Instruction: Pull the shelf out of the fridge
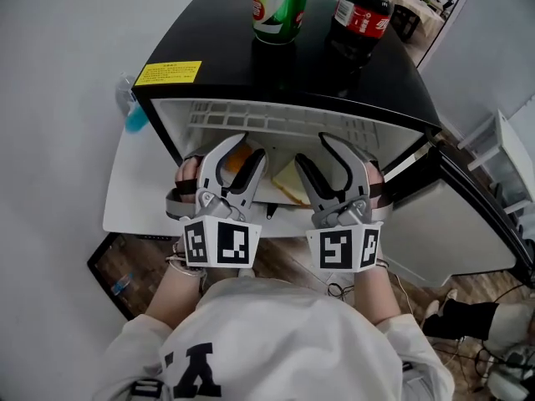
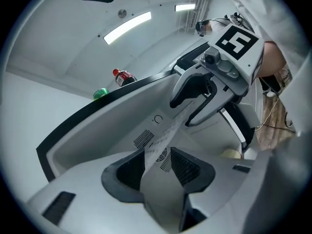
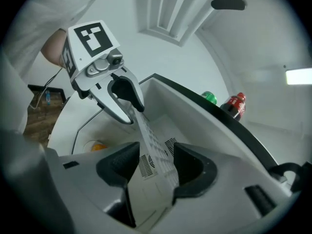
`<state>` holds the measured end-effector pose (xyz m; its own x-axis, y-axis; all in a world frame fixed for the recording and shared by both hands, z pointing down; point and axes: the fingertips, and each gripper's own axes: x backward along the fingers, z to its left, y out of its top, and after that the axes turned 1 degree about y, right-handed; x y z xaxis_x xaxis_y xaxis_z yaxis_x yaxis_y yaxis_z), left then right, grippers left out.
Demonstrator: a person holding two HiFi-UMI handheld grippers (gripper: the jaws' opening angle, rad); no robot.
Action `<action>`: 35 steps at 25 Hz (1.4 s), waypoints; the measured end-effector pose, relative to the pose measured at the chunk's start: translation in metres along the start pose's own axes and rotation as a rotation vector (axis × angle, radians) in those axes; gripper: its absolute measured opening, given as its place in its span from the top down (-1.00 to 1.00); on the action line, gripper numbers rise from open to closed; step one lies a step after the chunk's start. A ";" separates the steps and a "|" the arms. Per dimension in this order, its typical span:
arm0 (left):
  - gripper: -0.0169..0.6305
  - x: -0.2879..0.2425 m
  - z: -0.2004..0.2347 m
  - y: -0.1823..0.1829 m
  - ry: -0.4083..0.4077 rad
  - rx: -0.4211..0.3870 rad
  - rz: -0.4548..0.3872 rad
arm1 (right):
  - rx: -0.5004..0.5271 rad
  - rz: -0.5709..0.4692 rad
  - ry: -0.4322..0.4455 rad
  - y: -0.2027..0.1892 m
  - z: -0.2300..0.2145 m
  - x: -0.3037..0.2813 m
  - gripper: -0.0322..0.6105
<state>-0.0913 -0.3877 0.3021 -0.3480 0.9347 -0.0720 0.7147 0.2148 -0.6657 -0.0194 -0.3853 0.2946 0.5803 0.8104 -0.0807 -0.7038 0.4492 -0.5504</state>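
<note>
1. Head view puts the left tongs and right tongs side by side at the mouth of the fridge. Each straddles the front edge of the white grid shelf, which sits high in the compartment.
2. Both tongs stand spread. The gripper views show the shelf's edge passing between the pads with a gap beside it (not pinched). Risk: a pull begun like this would likely slide off the edge and leave the shelf behind.
3. Risk: an unequal pull from the two hands could skew the shelf and jam it against the side walls.
4. Risk: once clear of its supports, the shelf may tip and strike the food lying below it.
5. Risk: a hard tug could shift the fridge on its white surface. That could upset the green bottle and cola bottle on top (both upright now).
6. Orientation: the shelf lies flat and level. Its long axis, as judged, runs across the fridge's width from one pair of tongs to the other. The front edge faces the person.
</note>
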 end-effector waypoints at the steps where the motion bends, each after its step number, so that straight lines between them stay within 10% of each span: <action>1: 0.47 -0.003 0.000 -0.002 -0.002 -0.013 0.009 | 0.017 0.008 0.010 -0.002 0.002 -0.003 0.21; 35: 0.28 -0.061 0.006 -0.013 -0.011 -0.157 0.120 | 0.140 0.129 0.033 -0.030 -0.001 -0.067 0.21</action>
<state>-0.0829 -0.4490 0.3110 -0.2600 0.9535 -0.1524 0.8372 0.1440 -0.5277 -0.0367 -0.4541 0.3157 0.4930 0.8529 -0.1719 -0.8221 0.3920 -0.4128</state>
